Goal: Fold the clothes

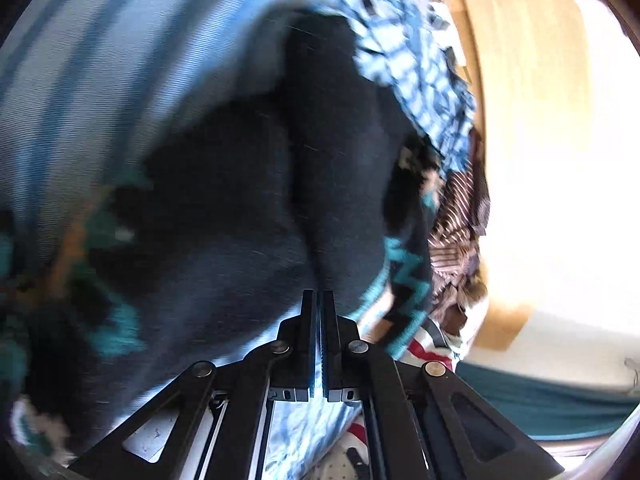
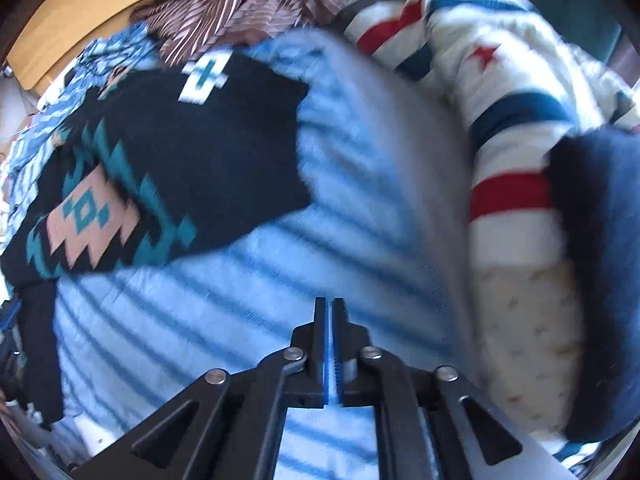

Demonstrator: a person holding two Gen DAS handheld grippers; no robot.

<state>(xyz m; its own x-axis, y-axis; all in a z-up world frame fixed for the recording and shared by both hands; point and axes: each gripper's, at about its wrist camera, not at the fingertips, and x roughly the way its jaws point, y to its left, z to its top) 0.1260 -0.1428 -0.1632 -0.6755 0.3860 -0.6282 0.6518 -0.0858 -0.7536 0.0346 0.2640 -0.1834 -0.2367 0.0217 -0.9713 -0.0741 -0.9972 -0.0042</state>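
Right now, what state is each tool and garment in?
Left tool: shut on the dark patterned garment.
Right tool: shut on the blue striped fabric.
Dark patterned garment: lying across the striped fabric, unfolded.
Star-and-stripe blanket: bunched beside it.

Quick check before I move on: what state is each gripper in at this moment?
Left gripper: shut, pinching the dark patterned garment.
Right gripper: shut, with the blue striped fabric between its fingers.
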